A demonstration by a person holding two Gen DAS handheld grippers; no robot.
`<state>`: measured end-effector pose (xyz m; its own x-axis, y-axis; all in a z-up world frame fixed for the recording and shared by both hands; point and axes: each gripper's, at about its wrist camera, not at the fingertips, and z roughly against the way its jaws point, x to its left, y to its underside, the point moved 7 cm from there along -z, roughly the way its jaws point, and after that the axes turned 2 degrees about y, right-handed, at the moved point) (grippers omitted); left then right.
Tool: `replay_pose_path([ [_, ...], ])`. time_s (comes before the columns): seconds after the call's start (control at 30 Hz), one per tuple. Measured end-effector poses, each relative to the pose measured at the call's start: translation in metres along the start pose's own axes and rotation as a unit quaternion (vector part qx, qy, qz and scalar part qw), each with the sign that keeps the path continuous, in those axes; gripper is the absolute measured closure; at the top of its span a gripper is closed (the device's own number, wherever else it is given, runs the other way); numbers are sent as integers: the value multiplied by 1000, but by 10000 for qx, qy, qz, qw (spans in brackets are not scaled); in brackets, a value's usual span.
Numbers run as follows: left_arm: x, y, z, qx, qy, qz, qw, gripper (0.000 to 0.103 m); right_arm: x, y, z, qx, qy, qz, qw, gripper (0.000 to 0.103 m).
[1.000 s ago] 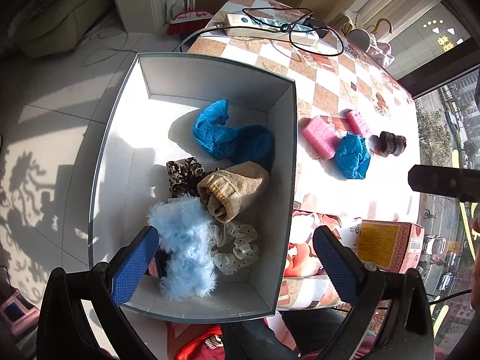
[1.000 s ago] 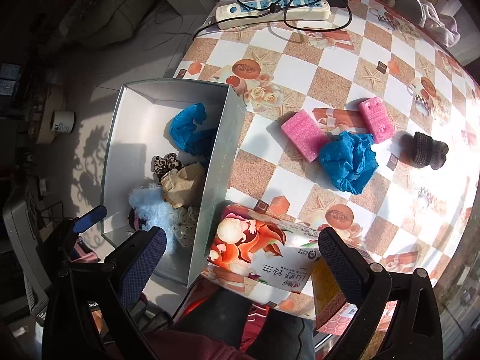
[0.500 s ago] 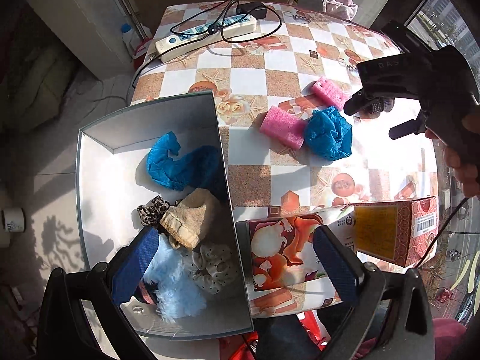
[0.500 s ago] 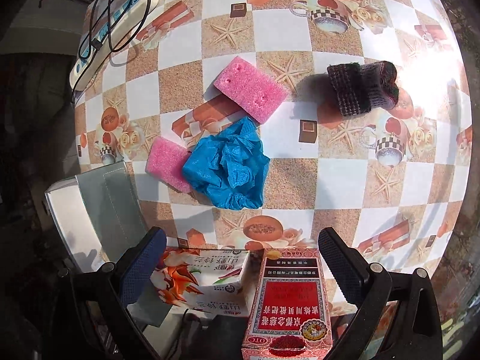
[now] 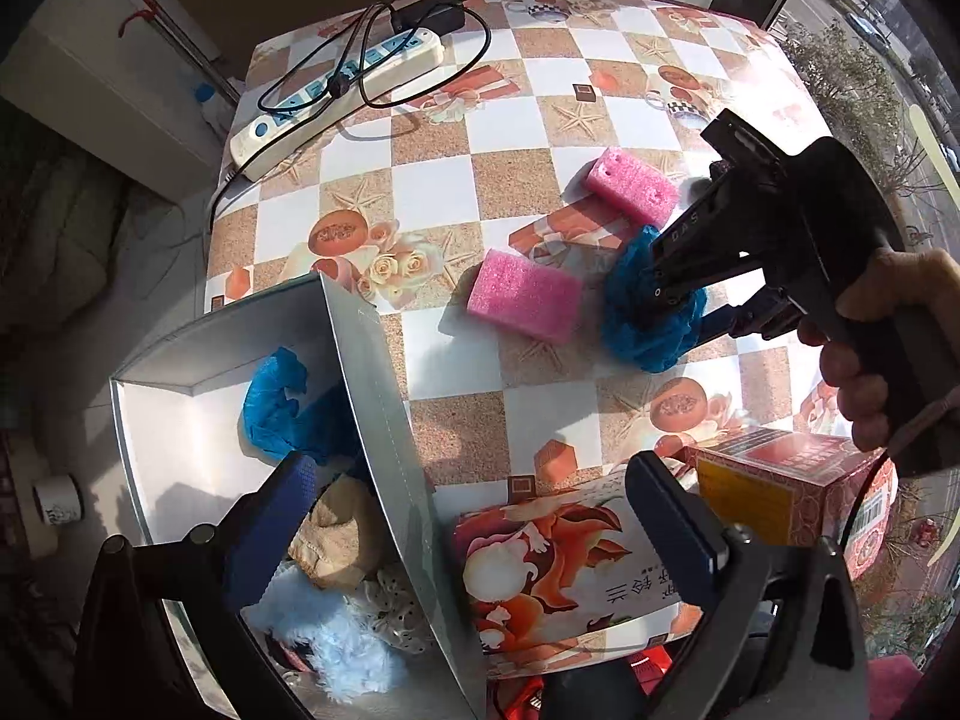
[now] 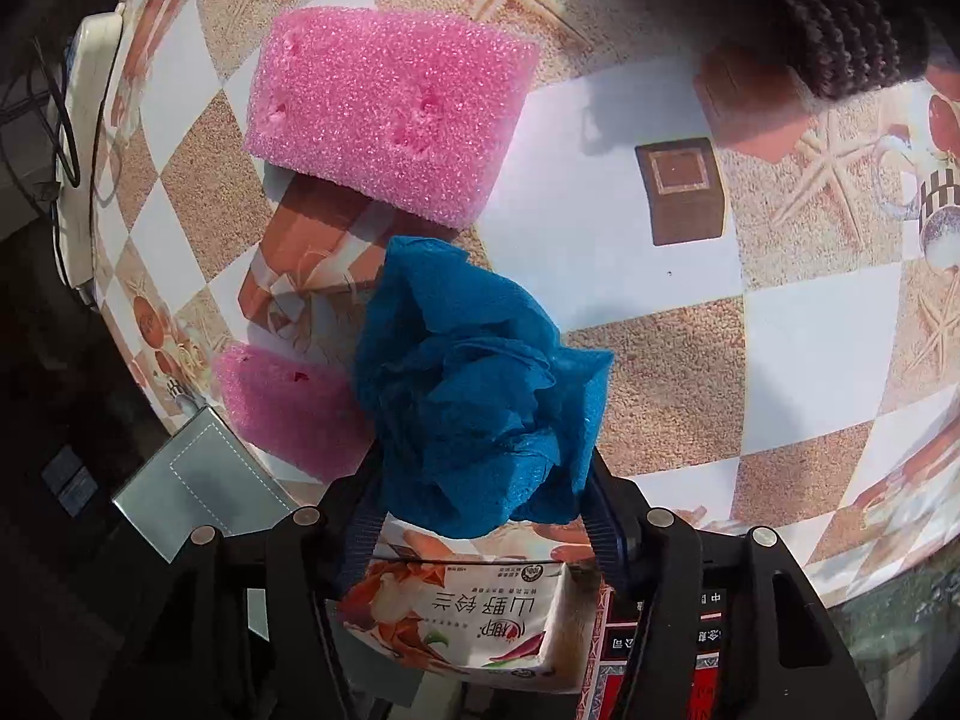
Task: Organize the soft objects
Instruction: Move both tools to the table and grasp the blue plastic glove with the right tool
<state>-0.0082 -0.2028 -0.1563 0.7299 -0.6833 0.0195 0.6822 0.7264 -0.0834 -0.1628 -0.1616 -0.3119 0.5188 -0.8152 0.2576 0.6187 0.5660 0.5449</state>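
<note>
A crumpled blue cloth (image 5: 648,324) (image 6: 474,396) lies on the checked tablecloth between two pink sponges (image 5: 525,303) (image 5: 630,186). My right gripper (image 5: 654,294) (image 6: 480,480) points down at it. Its jaws are closing, with the cloth bunched between them and the pads pressing its sides. A dark knitted piece (image 6: 840,18) lies farther off. My left gripper (image 5: 468,468) hangs open and holds nothing, straddling the right wall of the grey box (image 5: 372,372). In the box lie another blue cloth (image 5: 288,408), a beige sock (image 5: 336,534), a spotted scrunchie (image 5: 390,606) and pale blue fluff (image 5: 336,642).
A printed tissue pack (image 5: 552,570) (image 6: 456,618) and a red carton (image 5: 792,486) sit at the table's near edge, right of the box. A white power strip (image 5: 342,96) with a black cable lies at the far left. A hand (image 5: 864,372) holds the right gripper's handle.
My right gripper came down onto the blue cloth, and its wide jaws closed in around it. My left gripper slid from over the box to its right wall.
</note>
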Motion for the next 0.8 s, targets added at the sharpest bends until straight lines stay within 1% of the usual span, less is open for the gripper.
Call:
replay_pose_path([
  [0.1,-16,-25,-21,58,29,-237,9997,0,-18,1,8,33,-92,-101,9999,65],
  [0.2,-28,-50,-50,246,-23,-457,9987,0,-35,2,20,-31,-251,-238,9994,66],
  [0.37,-36,-74,-98,535,-116,-663,9963,0,-47,11,45,-174,-545,-213,9981,66],
  [0.53,-38,-77,-133,822,4,-657,9944,0,-49,26,64,-263,-730,-55,9970,66],
  [0.6,-38,-75,-142,891,56,-647,9939,0,-52,30,67,-251,-802,-42,9965,66],
  [0.7,-36,-71,-154,1059,35,-630,9924,0,-50,35,67,-231,-897,-12,9957,66],
  [0.73,-35,-71,-155,1031,167,-538,9931,0,-50,38,68,-236,-919,10,9955,66],
  [0.77,-33,-69,-158,1091,272,-418,9928,0,-49,40,70,-252,-929,44,9954,65],
  [0.8,-32,-69,-160,1109,302,-349,9928,0,-48,41,71,-281,-922,80,9953,65],
])
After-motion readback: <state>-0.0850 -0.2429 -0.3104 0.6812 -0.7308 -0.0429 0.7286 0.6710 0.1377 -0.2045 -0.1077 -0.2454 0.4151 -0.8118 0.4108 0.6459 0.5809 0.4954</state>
